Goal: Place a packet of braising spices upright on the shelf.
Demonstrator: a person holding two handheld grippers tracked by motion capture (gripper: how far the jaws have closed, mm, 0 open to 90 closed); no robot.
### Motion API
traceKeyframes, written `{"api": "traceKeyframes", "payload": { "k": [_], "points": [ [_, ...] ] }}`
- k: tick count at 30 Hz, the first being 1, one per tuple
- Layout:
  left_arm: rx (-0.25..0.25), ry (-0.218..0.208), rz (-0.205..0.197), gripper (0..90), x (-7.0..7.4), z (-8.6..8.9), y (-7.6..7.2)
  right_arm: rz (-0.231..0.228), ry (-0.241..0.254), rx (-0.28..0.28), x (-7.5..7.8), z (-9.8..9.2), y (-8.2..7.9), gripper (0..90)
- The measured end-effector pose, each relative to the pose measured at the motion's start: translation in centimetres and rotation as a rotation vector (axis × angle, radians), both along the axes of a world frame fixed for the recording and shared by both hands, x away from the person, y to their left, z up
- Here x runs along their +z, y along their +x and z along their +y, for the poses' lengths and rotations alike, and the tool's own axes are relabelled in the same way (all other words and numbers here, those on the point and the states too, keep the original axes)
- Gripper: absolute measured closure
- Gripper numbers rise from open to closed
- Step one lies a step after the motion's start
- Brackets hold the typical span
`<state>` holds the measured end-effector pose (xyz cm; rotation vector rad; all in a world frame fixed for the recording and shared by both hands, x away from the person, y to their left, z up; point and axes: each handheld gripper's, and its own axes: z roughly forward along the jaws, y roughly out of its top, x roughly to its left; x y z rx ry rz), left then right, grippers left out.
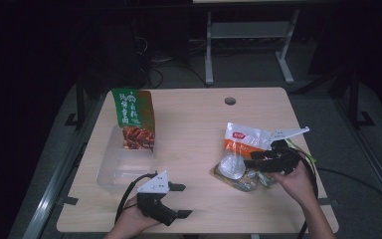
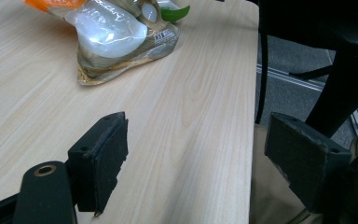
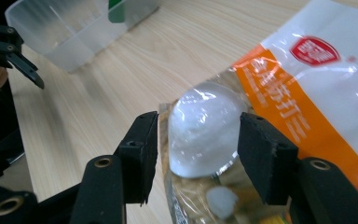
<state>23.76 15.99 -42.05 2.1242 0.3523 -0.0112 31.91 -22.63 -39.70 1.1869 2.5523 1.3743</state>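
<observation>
Soft, crinkly, slippery snack bag [image 3: 242, 140], likely light, lying flat on the worktop [image 3: 121, 74] with its puffed white end between the spread pads of the right tool [image 3: 198, 149], not yet pinched. Best gripped at that bulge or a flat edge, gently. Left tool [image 2: 193, 163] spread, empty, well apart, beside the clear tub [image 1: 122, 167].

The high view is dim and grainy: light falls from above on the table [image 1: 199, 129], while the room around it sinks into near black. Shadows on the table are soft and short. The clear bag [image 3: 205, 130] beside the table's right edge throws white glare in both gripper views. In the right gripper view, the tub [image 3: 70, 28] at the table's far side is soft, and the near black parts are slightly blurred.
</observation>
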Motion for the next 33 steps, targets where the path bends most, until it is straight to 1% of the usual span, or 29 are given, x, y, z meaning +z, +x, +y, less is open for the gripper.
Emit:
{"api": "traceKeyframes", "payload": {
  "k": [2, 8, 11, 16, 17, 19, 21, 24, 27, 29, 33],
  "points": [
    [-0.002, 0.003, -0.009, 21.1, 0.0, 0.0, 0.0, -0.002, -0.007, -0.014, -0.3, -0.6, -0.4, 46.5],
    [-0.002, 0.001, -0.007, 21.1, 0.0, -0.1, -0.1, 0.009, -0.009, -0.031, -0.4, -1.4, -1.1, 46.4],
    [-0.002, 0.004, -0.007, 21.1, 0.0, -0.1, 0.0, 0.007, -0.012, -0.047, -0.4, -2.2, -1.6, 46.4],
    [-0.002, 0.005, -0.005, 21.0, -0.1, -0.2, -0.1, 0.015, -0.019, -0.07, -0.7, -3.1, -1.7, 45.8],
    [-0.003, 0.007, -0.005, 20.8, -0.1, -0.2, -0.1, 0.014, -0.029, -0.086, -0.9, -3.6, -1.6, 45.7],
    [-0.003, 0.006, -0.003, 20.9, -0.1, -0.2, -0.1, 0.014, -0.022, -0.09, -0.9, -3.8, -1.6, 45.7],
    [-0.003, 0.007, -0.005, 20.8, -0.1, -0.3, 0.0, 0.015, -0.018, -0.111, -1.1, -4.2, -1.4, 45.4],
    [-0.005, 0.008, -0.004, 20.8, -0.2, -0.4, -0.1, 0.025, -0.031, -0.138, -1.5, -4.6, -0.9, 45.2],
    [-0.004, 0.008, 0.0, 20.8, -0.2, -0.4, -0.1, 0.037, -0.03, -0.157, -1.8, -4.9, -0.2, 45.2],
    [-0.003, 0.007, 0.002, 20.8, -0.2, -0.4, -0.1, 0.046, -0.024, -0.161, -2.0, -4.8, 0.3, 44.9],
    [-0.002, 0.01, 0.007, 20.8, -0.3, -0.4, 0.0, 0.066, -0.029, -0.16, -2.4, -4.5, 1.3, 44.7]
  ]
}}
